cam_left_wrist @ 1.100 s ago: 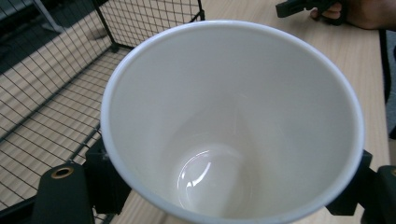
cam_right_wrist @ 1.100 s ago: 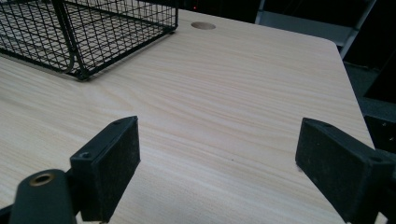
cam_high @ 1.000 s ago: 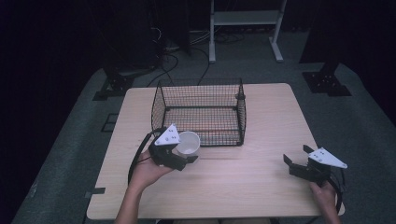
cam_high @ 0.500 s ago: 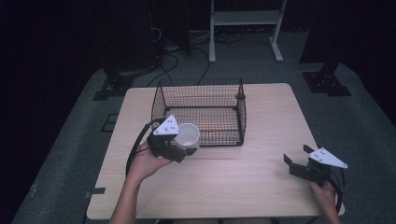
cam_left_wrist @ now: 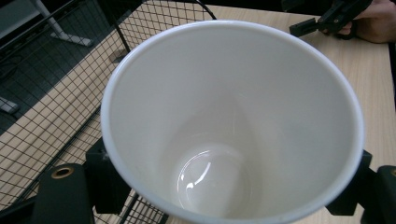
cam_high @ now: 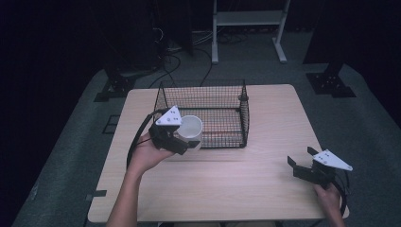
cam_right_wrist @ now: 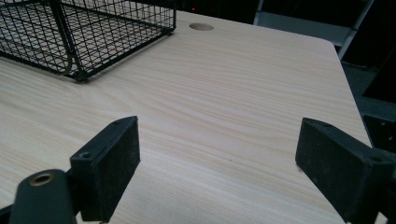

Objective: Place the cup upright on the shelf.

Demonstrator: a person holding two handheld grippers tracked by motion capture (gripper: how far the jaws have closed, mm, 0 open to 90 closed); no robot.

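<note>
We've got the left hand-held gripper (cam_high: 183,143) pinching the white cup (cam_high: 189,132) by its sides, lifted at the wire basket (cam_high: 222,96) front to clear it, w/ right hand-held gripper (cam_high: 300,163) spread, idle on tabletop (cam_high: 265,113).

Black wire-mesh basket (cam_high: 215,101) on light wooden desk (cam_high: 265,189), at rear centre. White paper cup (cam_high: 190,131) clamped in left tool (cam_high: 187,144), raised at basket's front-left corner, over its near rim. Right tool (cam_high: 299,162) at desk's front-right, well apart from basket, jaws spread.
</note>
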